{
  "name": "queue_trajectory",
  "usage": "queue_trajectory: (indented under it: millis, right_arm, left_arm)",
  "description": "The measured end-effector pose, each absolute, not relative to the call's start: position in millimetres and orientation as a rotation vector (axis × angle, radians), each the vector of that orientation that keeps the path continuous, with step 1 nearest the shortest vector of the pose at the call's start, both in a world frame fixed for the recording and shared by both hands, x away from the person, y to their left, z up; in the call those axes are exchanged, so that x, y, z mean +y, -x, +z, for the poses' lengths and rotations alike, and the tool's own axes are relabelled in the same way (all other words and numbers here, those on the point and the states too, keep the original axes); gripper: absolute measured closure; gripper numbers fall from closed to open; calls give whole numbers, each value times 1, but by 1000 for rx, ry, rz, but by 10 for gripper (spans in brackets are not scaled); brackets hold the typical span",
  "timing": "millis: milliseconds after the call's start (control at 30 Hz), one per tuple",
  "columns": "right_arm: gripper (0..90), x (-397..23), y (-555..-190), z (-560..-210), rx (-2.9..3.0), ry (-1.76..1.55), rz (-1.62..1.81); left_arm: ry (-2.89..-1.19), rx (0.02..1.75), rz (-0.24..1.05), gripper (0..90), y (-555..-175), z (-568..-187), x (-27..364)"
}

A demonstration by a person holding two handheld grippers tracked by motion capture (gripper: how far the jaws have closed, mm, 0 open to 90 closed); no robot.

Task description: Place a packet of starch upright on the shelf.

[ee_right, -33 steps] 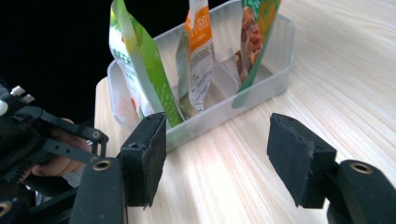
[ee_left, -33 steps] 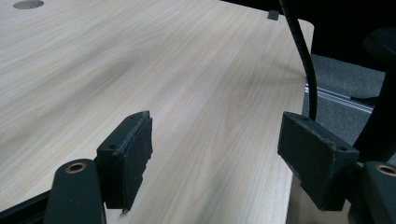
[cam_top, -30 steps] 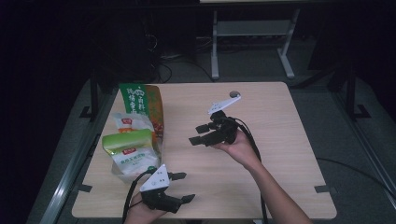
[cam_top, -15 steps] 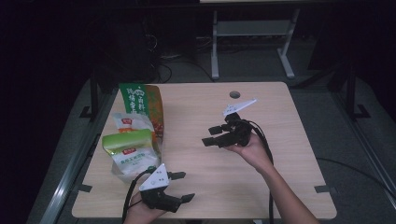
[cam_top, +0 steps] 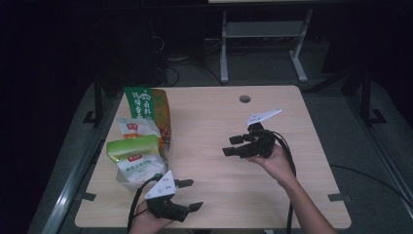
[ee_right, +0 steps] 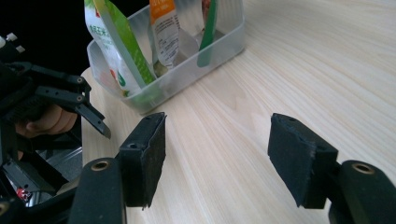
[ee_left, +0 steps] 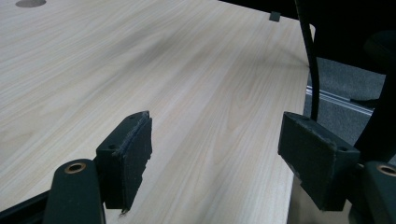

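A clear plastic bin (ee_right: 187, 77) at the table's left side holds three snack bags: a tall green one (cam_top: 146, 105), a white and orange one (cam_top: 135, 127) and a white one with a green top (cam_top: 136, 158). My right gripper (cam_top: 230, 146) hovers over the middle of the table, right of the bin, pointing left toward it. It is open with nothing between its pads (ee_right: 217, 140). My left gripper (cam_top: 192, 194) rests near the front edge, just below the bin. It is open over bare wood (ee_left: 217, 135) and points right.
The wooden table (cam_top: 214, 117) has a round cable hole (cam_top: 245, 99) near its far edge. A black cable (ee_left: 306, 56) trails from the right gripper past the table's right edge. A metal frame stand (cam_top: 263, 44) is on the floor beyond the table.
The right gripper has drifted to the right and slightly toward the near edge, away from the bin, with its jaws still apart. The left gripper has stayed put.
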State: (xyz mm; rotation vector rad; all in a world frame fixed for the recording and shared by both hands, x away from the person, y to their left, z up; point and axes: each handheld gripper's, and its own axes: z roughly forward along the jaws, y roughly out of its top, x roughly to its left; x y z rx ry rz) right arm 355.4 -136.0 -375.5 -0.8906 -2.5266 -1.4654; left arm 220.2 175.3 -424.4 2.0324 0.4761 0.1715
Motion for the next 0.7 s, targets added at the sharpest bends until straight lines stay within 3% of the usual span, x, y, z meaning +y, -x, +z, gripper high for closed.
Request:
queue_trajectory:
  millis: [700]
  right_arm:
    - [361, -175, -336, -393, -2502, 977, -1475]
  left_arm:
    - [-2029, 480, 176, 256, -220, -424, 176]
